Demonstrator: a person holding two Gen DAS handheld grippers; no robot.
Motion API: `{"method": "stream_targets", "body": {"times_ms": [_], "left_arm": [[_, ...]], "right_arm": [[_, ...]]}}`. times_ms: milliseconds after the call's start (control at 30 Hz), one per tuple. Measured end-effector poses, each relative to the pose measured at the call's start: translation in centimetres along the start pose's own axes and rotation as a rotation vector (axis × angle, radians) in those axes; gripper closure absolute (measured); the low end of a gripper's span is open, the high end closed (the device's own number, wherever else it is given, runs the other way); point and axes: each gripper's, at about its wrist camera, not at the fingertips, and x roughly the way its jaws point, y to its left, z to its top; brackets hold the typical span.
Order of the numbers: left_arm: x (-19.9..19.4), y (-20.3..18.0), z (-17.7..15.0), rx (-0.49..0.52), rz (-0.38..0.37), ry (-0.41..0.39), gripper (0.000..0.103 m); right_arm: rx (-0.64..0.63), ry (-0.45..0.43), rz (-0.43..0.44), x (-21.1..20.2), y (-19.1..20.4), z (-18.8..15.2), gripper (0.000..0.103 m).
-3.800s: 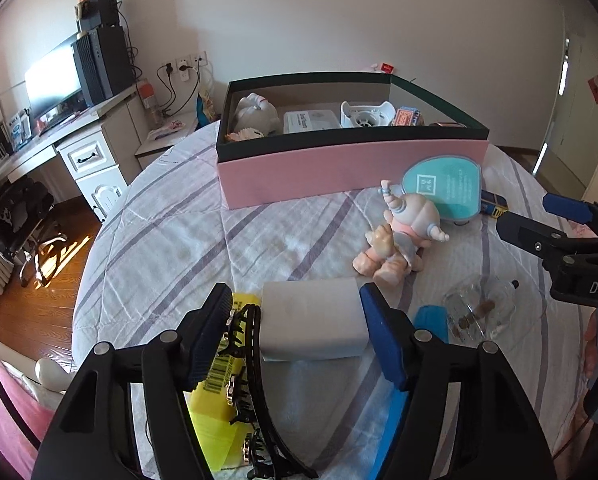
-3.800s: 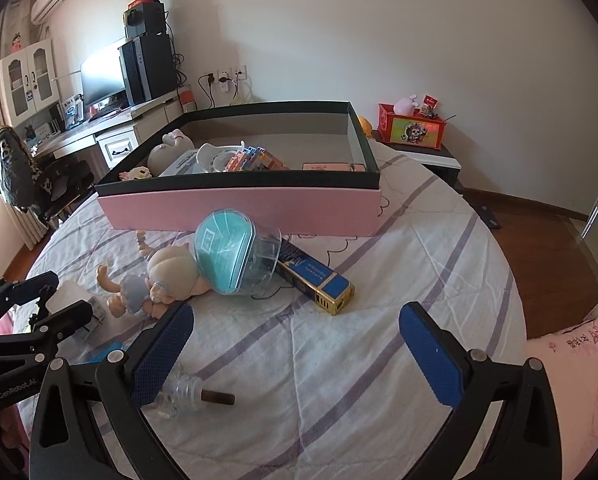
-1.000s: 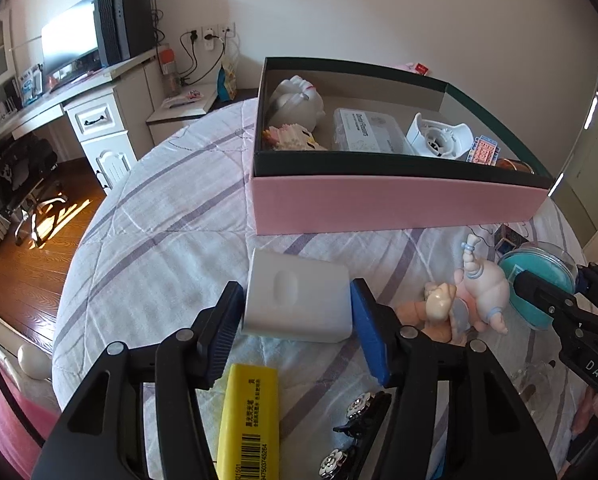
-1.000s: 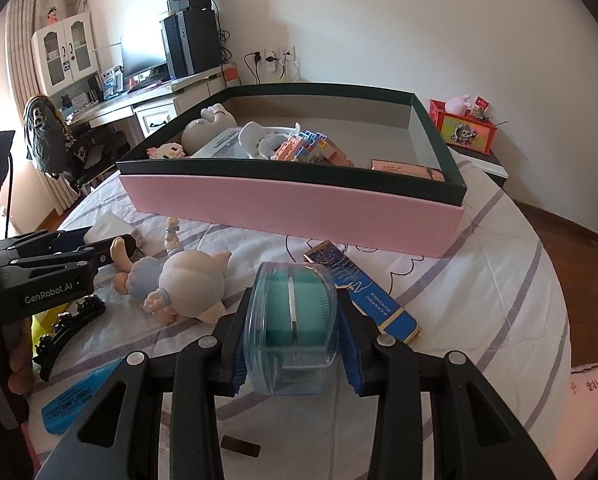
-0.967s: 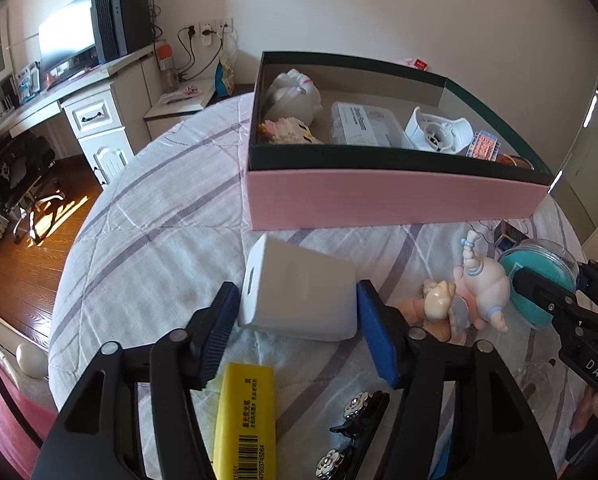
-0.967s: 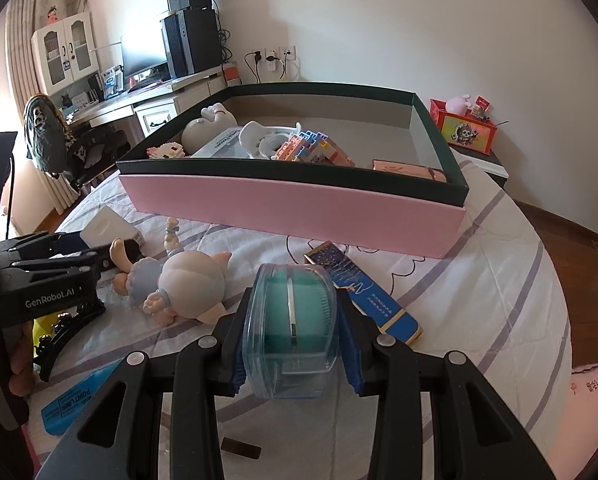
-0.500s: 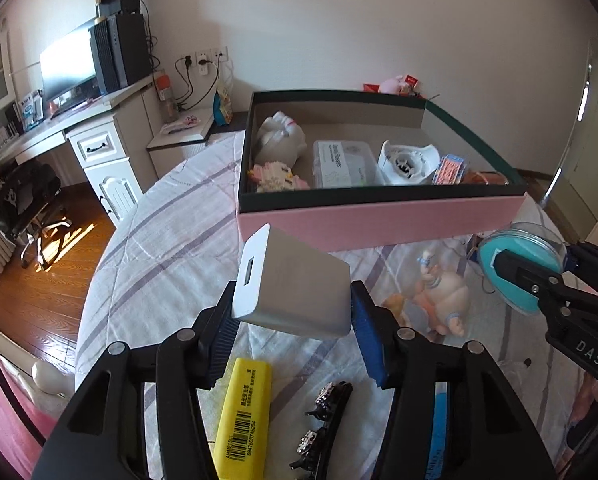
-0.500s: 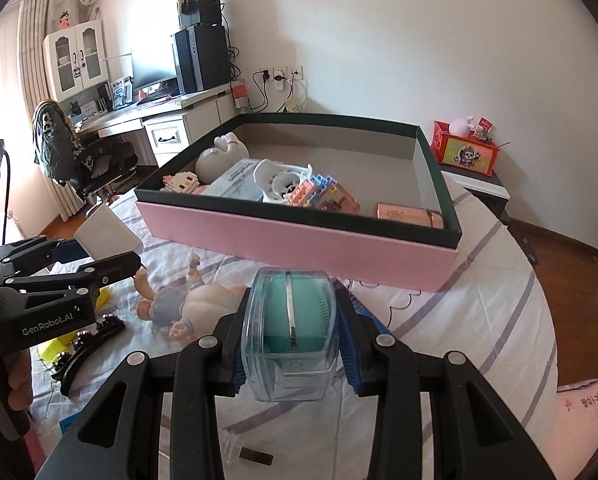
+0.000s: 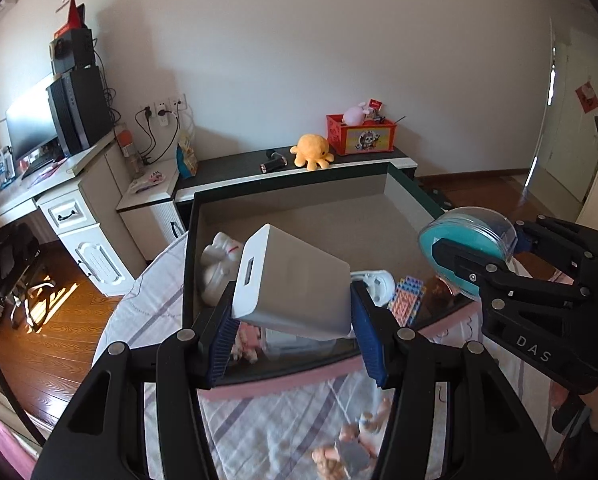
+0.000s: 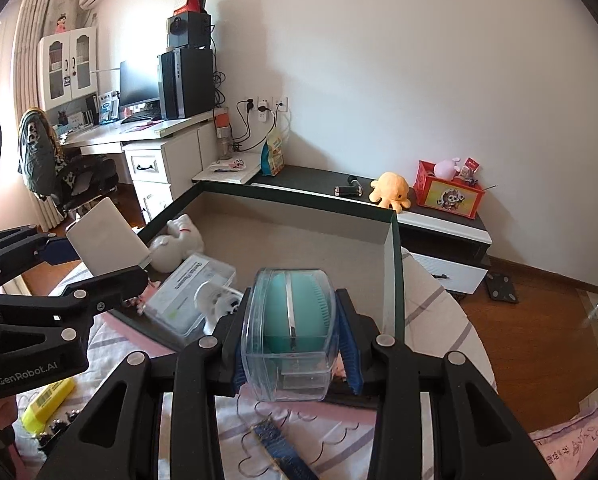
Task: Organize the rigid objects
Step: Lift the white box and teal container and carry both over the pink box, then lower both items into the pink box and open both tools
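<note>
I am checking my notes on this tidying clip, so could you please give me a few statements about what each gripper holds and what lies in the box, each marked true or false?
1. The left gripper clamps a white charger block. True.
2. The right gripper is empty. False: it is shut on a clear case with a teal insert.
3. The pink-sided box already holds a white figurine. True.
4. The yellow item lies inside the box. False: it lies on the striped cloth outside it.

Bright daylight enters from the left, a sun patch glares on the wooden floor (image 9: 47, 304), and fisheye bending darkens every corner.
</note>
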Motion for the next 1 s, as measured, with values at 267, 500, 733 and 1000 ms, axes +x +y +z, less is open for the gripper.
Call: {"method": "stream_targets", "body": {"times_ms": [267,500,733,1000], "left_arm": [[7.6,0.1,3.2,-0.010,-0.005,0.120,0.049],[10.8,0.5,3.0,-0.038,0.046,0.176,0.045],[6.0,0.7,2.6,-0.032,0.096,0.062,0.021],[-4.9,0.4,-1.0,-0.062,0.127,-0.126,0.003]], "right_arm": [[0.024,0.137,0.002,7.2,-2.3,1.3,0.065],[0.051,0.133,0.023,8.5,-2.6,0.9,0.064],[0.112,0.052,-0.007,4.3,-2.5,0.7,0.025],[0.135,-0.121,-0.006,-6.1,0.4,-1.1,0.017]]}}
